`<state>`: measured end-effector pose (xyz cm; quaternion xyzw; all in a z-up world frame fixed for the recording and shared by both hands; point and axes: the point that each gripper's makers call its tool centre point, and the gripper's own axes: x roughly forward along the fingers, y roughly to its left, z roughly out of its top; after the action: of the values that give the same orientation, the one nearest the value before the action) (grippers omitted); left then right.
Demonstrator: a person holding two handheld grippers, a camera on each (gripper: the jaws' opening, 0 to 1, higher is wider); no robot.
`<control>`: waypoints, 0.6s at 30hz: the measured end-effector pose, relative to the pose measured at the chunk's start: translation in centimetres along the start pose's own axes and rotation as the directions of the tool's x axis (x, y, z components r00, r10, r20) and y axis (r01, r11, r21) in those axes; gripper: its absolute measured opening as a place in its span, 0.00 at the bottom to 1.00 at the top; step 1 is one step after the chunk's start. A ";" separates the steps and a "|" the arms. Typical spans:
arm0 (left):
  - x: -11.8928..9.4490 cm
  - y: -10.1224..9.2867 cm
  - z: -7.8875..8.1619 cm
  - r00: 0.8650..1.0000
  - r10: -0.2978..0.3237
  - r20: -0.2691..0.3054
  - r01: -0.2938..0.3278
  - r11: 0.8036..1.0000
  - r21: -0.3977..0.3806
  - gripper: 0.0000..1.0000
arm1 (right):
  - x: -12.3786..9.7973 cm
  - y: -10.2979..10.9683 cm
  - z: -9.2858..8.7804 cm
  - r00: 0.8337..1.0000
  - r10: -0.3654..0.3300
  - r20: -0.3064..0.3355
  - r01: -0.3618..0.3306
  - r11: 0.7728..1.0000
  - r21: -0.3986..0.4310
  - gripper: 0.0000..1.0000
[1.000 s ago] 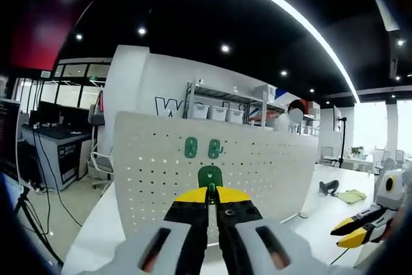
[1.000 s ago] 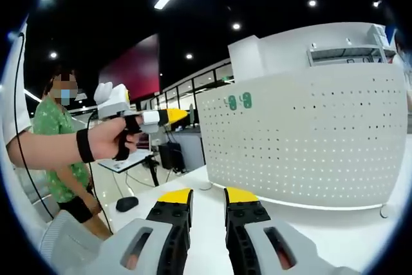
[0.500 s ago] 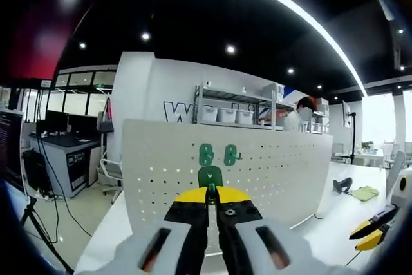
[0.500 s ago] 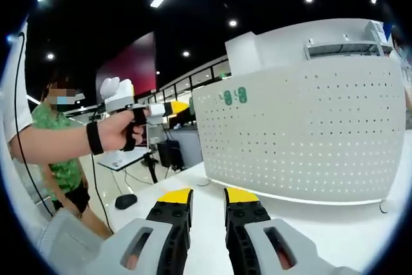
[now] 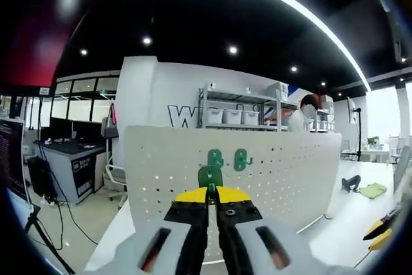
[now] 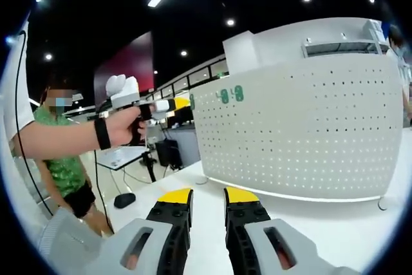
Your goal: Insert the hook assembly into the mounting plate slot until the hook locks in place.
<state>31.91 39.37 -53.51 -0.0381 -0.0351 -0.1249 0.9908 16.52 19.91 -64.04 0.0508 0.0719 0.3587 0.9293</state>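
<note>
1. The left hand-held gripper (image 5: 207, 192) is clenched on a green hook (image 5: 209, 176), which sits pinched at the jaw tips, held up in front of the white pegboard (image 5: 270, 178) and apparently not yet touching it.
2. Risk, as I judge it: the grip is only on the hook's lower edge, so a push that meets the board off a hole could twist the hook in the jaws or knock it loose.
3. A second risk: the board stands upright on the tabletop (image 6: 335, 230), and a hard push might tip or slide it, since nothing braces it.
4. The right hand-held gripper (image 6: 207, 196) is released, jaws parted over the tabletop, grasping nothing.
5. Count: one pegboard; two green hooks (image 5: 226, 158) already hung on it, at about 12 o'clock from the held one; one hook in the jaws, so three hooks; two grippers.
6. A person in a green shirt (image 6: 64, 165) stands at 9 o'clock in the right gripper view.
</note>
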 end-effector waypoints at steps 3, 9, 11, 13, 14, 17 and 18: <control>0.4 0.2 0.1 1.000 0.006 0.007 -0.006 1.000 -0.002 0.03 | -0.2 -0.1 -0.1 1.000 -0.008 -0.003 0.008 1.000 0.001 0.18; 1.2 0.6 0.4 1.000 0.020 0.021 -0.020 1.000 0.004 0.03 | -0.6 -0.2 -0.3 1.000 -0.021 -0.006 0.021 1.000 0.006 0.18; 1.5 0.8 0.5 0.999 0.028 0.024 -0.028 1.000 0.010 0.03 | -0.7 -0.3 -0.3 1.000 -0.025 -0.006 0.025 1.000 0.005 0.18; 1.7 1.1 0.7 0.999 0.034 0.032 -0.034 0.999 0.007 0.03 | -0.7 -0.4 -0.3 1.000 -0.029 -0.006 0.029 1.000 0.007 0.18; 1.9 1.2 0.7 0.999 0.035 0.034 -0.035 0.999 0.010 0.03 | -0.7 -0.4 -0.4 1.000 -0.030 -0.008 0.030 0.999 0.009 0.18; 2.4 1.5 0.7 0.998 0.042 0.039 -0.043 0.999 0.017 0.03 | -0.7 -0.5 -0.5 0.999 -0.033 -0.010 0.033 0.999 0.010 0.18; 2.5 1.5 0.7 0.998 0.045 0.039 -0.046 0.999 0.019 0.03 | -0.7 -0.5 -0.5 0.999 -0.033 -0.010 0.033 0.999 0.010 0.18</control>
<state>34.63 40.31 -52.70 -0.0316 -0.0547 -0.1011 0.9929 16.30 19.07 -64.53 0.0528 0.0790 0.3429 0.9345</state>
